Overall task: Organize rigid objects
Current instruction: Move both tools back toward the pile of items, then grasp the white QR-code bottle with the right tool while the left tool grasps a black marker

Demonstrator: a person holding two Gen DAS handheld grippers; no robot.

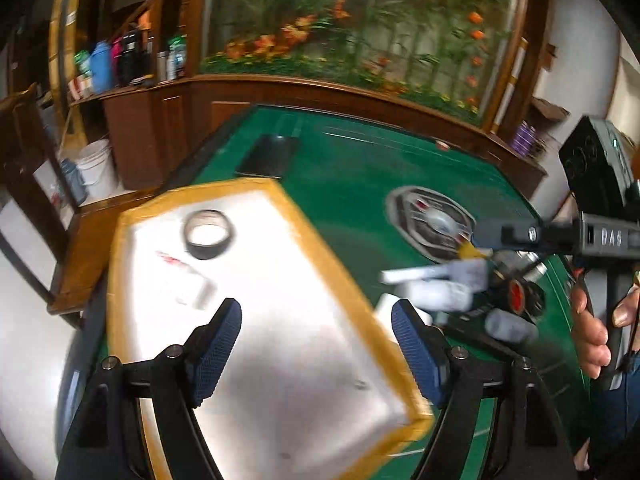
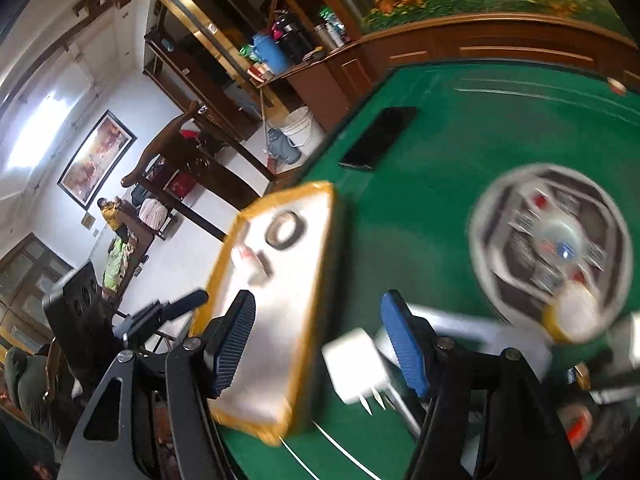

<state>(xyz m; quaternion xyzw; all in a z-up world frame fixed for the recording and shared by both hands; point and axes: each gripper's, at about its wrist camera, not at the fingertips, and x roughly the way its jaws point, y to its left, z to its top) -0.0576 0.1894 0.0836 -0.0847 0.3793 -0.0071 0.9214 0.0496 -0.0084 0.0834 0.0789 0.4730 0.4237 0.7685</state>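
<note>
While both spread, left hand-held gripper (image 1: 316, 346) over tray edge (image 1: 332, 256)

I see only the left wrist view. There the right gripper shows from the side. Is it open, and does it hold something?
Observer: The right gripper is open; nothing is between its fingers.
Operator: What lies nearest to it?
Observer: A white charger, its prongs pointing toward the camera.
Operator: Is it already in the tray?
Observer: No. It lies on the green table, outside the tray.
</note>
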